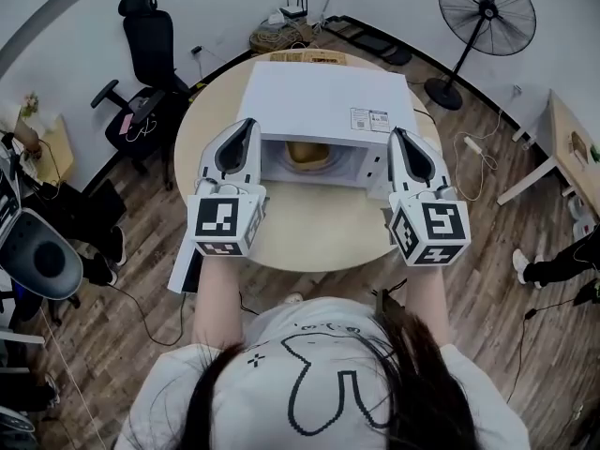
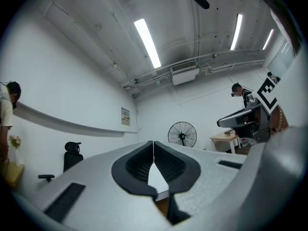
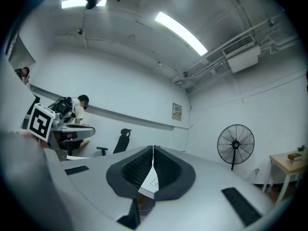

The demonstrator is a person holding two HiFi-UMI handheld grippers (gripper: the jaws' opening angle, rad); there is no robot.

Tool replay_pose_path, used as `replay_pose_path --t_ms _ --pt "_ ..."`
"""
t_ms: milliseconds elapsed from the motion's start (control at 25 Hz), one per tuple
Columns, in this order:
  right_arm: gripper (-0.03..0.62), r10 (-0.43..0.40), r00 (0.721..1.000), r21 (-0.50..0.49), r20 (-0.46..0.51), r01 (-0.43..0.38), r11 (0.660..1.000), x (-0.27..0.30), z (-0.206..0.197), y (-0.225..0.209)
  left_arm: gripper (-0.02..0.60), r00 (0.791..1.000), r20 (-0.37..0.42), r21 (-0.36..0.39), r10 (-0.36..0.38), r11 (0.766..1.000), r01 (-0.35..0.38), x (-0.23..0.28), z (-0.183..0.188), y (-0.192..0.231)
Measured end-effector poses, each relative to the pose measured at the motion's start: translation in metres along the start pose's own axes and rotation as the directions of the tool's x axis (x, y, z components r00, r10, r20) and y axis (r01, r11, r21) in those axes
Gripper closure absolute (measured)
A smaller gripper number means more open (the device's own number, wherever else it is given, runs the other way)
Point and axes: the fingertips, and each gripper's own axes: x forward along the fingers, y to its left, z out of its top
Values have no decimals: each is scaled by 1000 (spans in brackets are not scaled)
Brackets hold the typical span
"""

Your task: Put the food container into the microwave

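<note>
A white microwave stands on the round table. Its cavity is open toward me, and a tan food container sits inside. The white door hangs open past the table's left edge. My left gripper is held level at the cavity's left side, jaws shut with nothing between them. My right gripper is at the cavity's right side by the control panel, also shut and empty. Below the right jaws, a corner of the microwave's top shows.
A black office chair stands at the back left and a standing fan at the back right. A cardboard box lies behind the microwave. A wooden desk is at the right, and cables run over the floor.
</note>
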Motion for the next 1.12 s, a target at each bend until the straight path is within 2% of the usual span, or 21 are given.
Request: replay_pose_path --t_ms 200,1120 --pt "565 -7 1000 -36 -5 7 999 -3 0 -1 572 1000 11 -4 -5 1000 5 -3 4 -2" --pt "565 0 1000 -20 -5 0 1000 -13 -5 2 572 999 34 -1 -25 1000 25 -11 12 -7"
